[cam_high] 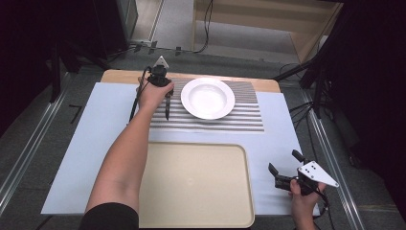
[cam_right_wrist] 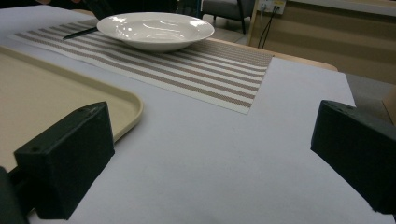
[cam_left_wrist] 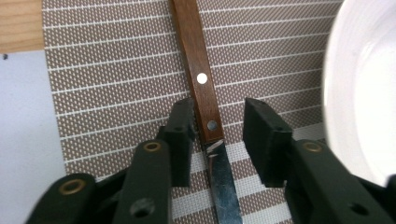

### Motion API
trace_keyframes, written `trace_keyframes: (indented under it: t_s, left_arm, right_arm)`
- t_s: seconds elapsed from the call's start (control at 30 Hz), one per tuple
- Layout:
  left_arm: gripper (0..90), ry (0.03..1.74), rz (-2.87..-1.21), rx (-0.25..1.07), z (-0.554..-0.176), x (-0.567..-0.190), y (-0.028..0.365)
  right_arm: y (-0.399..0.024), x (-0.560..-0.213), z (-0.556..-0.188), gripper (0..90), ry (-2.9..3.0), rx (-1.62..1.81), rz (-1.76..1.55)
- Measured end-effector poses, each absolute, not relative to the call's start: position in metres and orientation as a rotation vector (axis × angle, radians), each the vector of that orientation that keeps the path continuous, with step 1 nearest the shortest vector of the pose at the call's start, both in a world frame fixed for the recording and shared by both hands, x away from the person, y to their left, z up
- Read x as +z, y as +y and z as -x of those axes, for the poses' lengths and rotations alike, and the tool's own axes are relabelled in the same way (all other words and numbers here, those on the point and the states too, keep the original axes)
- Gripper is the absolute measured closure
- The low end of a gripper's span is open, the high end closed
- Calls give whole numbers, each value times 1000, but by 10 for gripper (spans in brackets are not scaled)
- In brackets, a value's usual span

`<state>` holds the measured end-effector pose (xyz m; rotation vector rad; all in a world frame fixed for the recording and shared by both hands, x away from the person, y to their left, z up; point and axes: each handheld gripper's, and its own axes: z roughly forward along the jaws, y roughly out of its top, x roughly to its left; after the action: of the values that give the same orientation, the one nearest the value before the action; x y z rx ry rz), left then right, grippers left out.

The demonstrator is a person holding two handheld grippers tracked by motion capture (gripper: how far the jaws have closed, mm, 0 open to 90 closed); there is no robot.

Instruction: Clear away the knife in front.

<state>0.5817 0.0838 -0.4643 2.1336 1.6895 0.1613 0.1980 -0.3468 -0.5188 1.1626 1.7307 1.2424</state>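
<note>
A knife with a brown wooden handle (cam_left_wrist: 201,79) and a steel blade lies on the striped placemat (cam_high: 239,115), just left of the empty white plate (cam_high: 208,98). My left gripper (cam_left_wrist: 223,112) points down over it, jaws standing on either side of the handle's blade end. The left pad is almost at the wood and the right pad stands clear, so nothing is gripped. In the high view the left gripper (cam_high: 167,98) sits at the mat's left end over the knife (cam_high: 167,112). My right gripper (cam_high: 284,161) rests open and empty on the white sheet, right of the tray.
A large beige tray (cam_high: 196,187) lies empty at the front centre. A white sheet (cam_high: 81,143) covers most of the wooden table. From the right gripper view the plate (cam_right_wrist: 156,28) and the knife (cam_right_wrist: 79,32) lie far across the mat.
</note>
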Motion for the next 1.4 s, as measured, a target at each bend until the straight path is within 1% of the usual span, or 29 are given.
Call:
trace_keyframes:
  t_s: [0.1,0.2,0.37,0.53,0.7,1.13,1.27,1.4]
  left_arm:
    - [660,1697,-2153,168,-583,-472,81]
    - [686,1715,-2142,207,-583,-473,79]
    - [757,1692,-2185,298,-581,-475,74]
    - [759,1691,-2165,278,-580,-476,77]
    - [757,1689,-2187,300,-580,-476,74]
    - [771,1579,-2280,363,-574,-475,72]
    - [771,1573,-2282,344,-572,-470,77]
    - [771,1581,-2228,307,-569,-461,86]
  right_arm:
    - [-347,-519,-198,0,1729,1242,-1164]
    - [-347,-519,-198,0,1729,1242,-1163]
    - [-347,-519,-198,0,1731,1242,-1164]
    - [-347,-519,-198,0,1730,1241,-1167]
    - [-347,-519,-199,0,1731,1241,-1169]
    - [-348,-519,-198,0,1733,1247,-1171]
    - [-348,-519,-198,0,1734,1250,-1168]
    - [-348,-519,-198,0,1734,1248,-1168]
